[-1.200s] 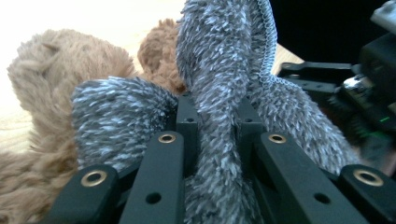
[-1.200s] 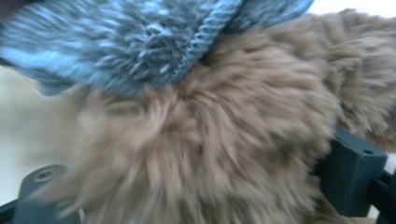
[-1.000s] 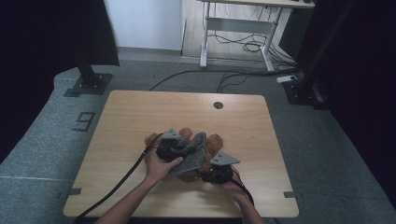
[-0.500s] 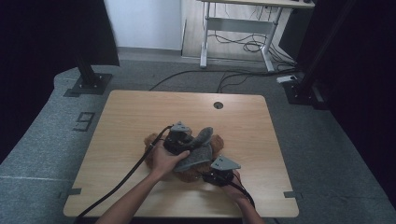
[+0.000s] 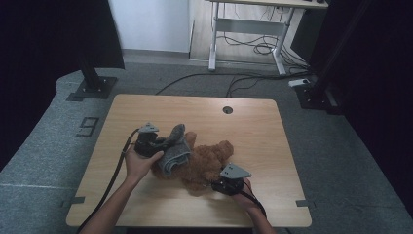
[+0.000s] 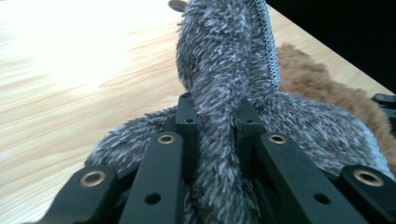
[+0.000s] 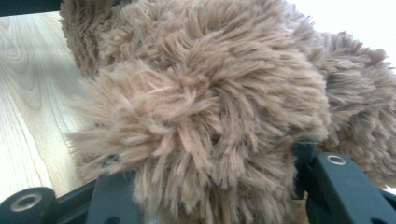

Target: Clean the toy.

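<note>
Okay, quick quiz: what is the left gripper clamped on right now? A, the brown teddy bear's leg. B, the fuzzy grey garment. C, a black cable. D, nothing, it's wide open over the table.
B: in the left gripper view, the left gripper pinches a fold of the fuzzy grey garment between its jaws, with the brown teddy bear lying behind it.

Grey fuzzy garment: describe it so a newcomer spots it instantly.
On the wooden table, left of centre, lies a brown teddy bear. The grey fuzzy garment drapes over its left end, pinched by the left gripper; it is grey with a knitted edge, unlike the brown fur.
</note>
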`<state>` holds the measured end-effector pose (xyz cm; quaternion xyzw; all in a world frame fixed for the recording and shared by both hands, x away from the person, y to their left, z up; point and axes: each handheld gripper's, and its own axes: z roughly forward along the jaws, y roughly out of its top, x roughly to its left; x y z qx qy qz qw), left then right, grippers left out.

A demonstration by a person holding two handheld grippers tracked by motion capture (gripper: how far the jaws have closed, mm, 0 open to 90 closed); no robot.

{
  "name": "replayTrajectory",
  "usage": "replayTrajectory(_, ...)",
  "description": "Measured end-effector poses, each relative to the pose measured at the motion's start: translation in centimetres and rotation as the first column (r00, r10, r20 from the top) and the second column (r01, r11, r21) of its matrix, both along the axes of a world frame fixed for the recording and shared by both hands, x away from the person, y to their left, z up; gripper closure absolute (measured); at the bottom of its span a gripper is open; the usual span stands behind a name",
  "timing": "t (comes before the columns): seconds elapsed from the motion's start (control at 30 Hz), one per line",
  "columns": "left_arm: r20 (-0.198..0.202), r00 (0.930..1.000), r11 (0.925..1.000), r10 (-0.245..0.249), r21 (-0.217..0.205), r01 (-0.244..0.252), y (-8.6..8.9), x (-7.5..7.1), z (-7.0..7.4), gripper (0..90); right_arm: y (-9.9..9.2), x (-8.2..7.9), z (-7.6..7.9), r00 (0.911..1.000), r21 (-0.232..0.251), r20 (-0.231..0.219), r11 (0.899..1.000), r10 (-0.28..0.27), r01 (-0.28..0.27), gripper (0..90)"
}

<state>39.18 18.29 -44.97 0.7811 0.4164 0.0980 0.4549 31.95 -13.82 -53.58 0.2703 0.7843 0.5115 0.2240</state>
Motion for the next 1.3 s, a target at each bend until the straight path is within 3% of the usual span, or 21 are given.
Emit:
replayTrajectory(0.13,-0.004,0.9998,0.9997,0.018,-0.013,-0.018,1.1,-0.1,-0.4,77.0,0.0,0.0,0.0,1.0000,0.000,-0.002,1.000,0.001,-0.001,47.6)
replayTrajectory(0.37,0.004,0.9987,0.9987,0.051,0.007,-0.051,2.3,-0.2,-0.6,77.1,0.0,0.1,0.0,1.0000,0.007,-0.004,1.000,0.001,-0.001,47.6)
replayTrajectory(0.53,-0.003,0.9986,0.9984,0.054,-0.016,-0.054,2.6,-0.4,-0.4,77.2,-0.1,0.1,0.0,1.0000,0.008,-0.008,1.000,0.002,-0.002,47.6)
replayTrajectory(0.67,0.019,0.9998,0.9997,0.010,-0.021,-0.010,0.6,-0.4,0.7,77.1,-0.2,0.2,0.0,0.9999,0.013,-0.012,1.000,0.001,-0.001,47.6)
replayTrajectory(0.8,0.029,0.9979,0.9982,-0.057,-0.017,0.058,-3.1,-0.1,1.7,77.1,-0.2,0.1,-0.1,0.9999,0.013,-0.011,1.000,0.000,0.001,47.6)
replayTrajectory(1.07,0.027,0.9823,0.9826,-0.185,0.004,0.185,-10.6,-0.1,1.9,77.1,-0.2,0.1,-0.1,0.9999,0.020,-0.012,1.000,0.001,-0.001,47.6)
replayTrajectory(1.17,0.021,0.9813,0.9803,-0.191,0.054,0.190,-11.6,-0.1,1.2,77.1,-0.3,0.1,-0.1,0.9999,0.017,-0.013,1.000,0.002,-0.001,47.6)
replayTrajectory(1.23,0.018,0.9846,0.9816,-0.174,0.084,0.172,-11.2,0.2,0.8,77.1,-0.3,0.1,-0.1,0.9999,0.014,-0.014,1.000,0.002,-0.002,47.6)
replayTrajectory(1.3,0.008,0.9889,0.9853,-0.149,0.086,0.147,-10.3,0.7,0.5,77.1,-0.2,0.1,-0.1,0.9999,0.012,-0.012,1.000,0.003,-0.003,47.6)
